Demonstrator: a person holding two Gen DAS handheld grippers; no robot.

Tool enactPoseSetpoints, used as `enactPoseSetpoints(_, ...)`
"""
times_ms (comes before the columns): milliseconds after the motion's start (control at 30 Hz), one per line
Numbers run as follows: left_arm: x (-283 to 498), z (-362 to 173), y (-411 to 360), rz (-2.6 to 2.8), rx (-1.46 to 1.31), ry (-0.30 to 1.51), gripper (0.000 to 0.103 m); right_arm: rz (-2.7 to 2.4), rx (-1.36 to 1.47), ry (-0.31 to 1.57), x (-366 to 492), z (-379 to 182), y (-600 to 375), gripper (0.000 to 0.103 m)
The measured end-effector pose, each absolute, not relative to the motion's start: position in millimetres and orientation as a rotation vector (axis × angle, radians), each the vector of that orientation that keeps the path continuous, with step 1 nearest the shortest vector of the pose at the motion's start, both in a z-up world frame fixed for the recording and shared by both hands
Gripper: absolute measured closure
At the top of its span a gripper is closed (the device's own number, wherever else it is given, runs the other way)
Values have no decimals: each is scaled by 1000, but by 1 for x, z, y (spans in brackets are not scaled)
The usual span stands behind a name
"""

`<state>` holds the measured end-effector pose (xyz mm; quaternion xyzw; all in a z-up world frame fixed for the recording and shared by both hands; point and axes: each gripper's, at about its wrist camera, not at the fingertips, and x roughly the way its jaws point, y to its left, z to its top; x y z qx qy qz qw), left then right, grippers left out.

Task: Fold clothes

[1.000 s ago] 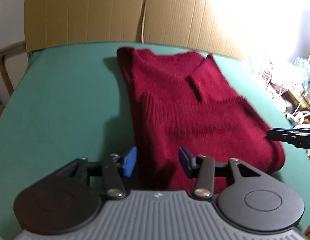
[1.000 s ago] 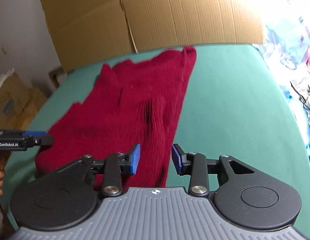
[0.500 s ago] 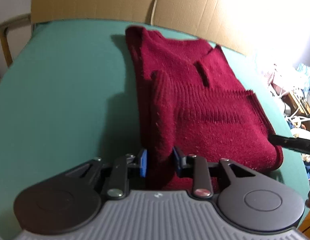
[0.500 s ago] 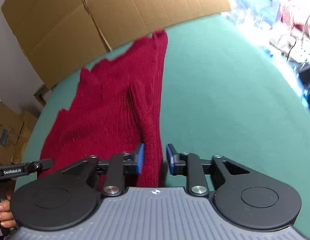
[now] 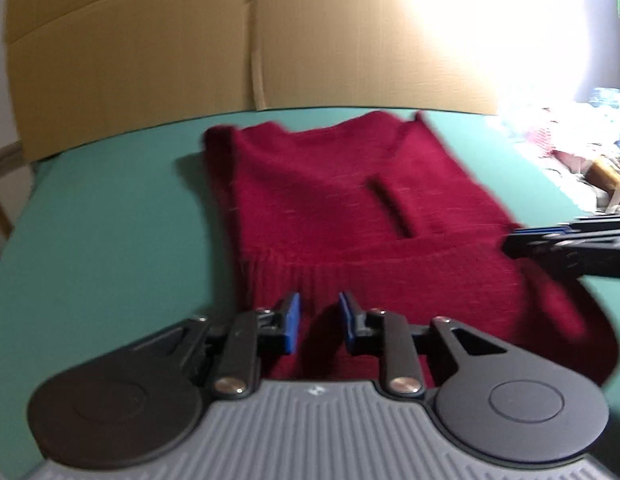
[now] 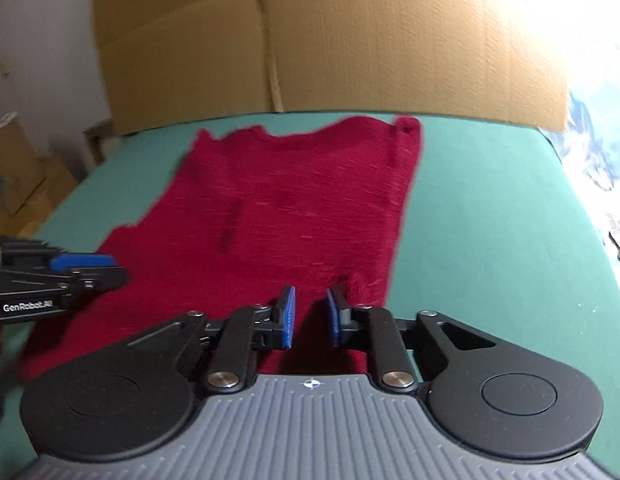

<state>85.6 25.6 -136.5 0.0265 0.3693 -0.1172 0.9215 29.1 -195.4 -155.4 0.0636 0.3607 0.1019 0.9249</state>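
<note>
A dark red knitted sweater [image 5: 349,200] lies lengthwise on the green table [image 5: 110,240]. My left gripper [image 5: 317,322] pinches a raised fold of the sweater's near left edge between its blue pads [image 5: 290,322]. In the right wrist view the sweater [image 6: 294,200] runs away from my right gripper [image 6: 310,322], whose jaws are closing on the near right edge, with fabric bunched between the pads. Each gripper shows in the other's view: the right gripper [image 5: 517,242] at the sweater's right side, the left gripper [image 6: 110,272] at its left side.
A large sheet of cardboard [image 5: 270,40] stands behind the table's far edge. Bright clutter [image 5: 569,152] lies off the table's right side, and cardboard boxes [image 6: 18,176] stand to its left. Bare green table [image 6: 489,220] lies right of the sweater.
Both grippers have narrowed onto the sweater's near edge. Both hands have moved forward, and the ribbed hem has lifted off the table with them.
</note>
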Motion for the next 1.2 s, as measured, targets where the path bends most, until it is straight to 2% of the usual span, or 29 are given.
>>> enactPoseSetpoints(67, 93, -141, 30, -240, 38, 744, 72, 206, 174, 737, 35, -160, -205, 97)
enactPoseSetpoints(267, 97, -138, 21, -221, 139, 723, 69, 184, 221, 722, 40, -153, -214, 96)
enactPoseSetpoints(300, 94, -135, 21, -219, 149, 718, 69, 176, 255, 710, 36, -147, -221, 89)
enactPoseSetpoints(367, 79, -119, 30, -211, 140, 682, 72, 190, 314, 695, 14, -133, -236, 86)
enactPoseSetpoints(400, 69, -111, 34, -209, 139, 665, 73, 200, 338, 690, 2, -126, -244, 80)
enactPoseSetpoints(433, 55, -104, 38, -212, 145, 655, 68, 208, 358, 695, -11, -120, -251, 70)
enactPoseSetpoints(500, 27, -99, 46, -232, 137, 671, 65, 212, 379, 742, -41, -117, -262, 63)
enactPoseSetpoints(667, -14, -115, 65, -241, 18, 813, 61, 195, 387, 848, -84, -131, -258, 64)
enactPoseSetpoints(867, -12, -125, 65, -200, -21, 868, 61, 163, 343, 881, -93, -139, -232, 73)
enactPoseSetpoints(967, -14, -126, 62, -184, 3, 875, 75, 101, 297, 902, -87, -146, -223, 74)
enactPoseSetpoints(1067, -19, -123, 61, -174, 18, 865, 75, 71, 271, 860, -88, -139, -220, 74)
enactPoseSetpoints(1200, -33, -104, 71, -193, -29, 804, 84, 100, 223, 723, -103, -112, -216, 74)
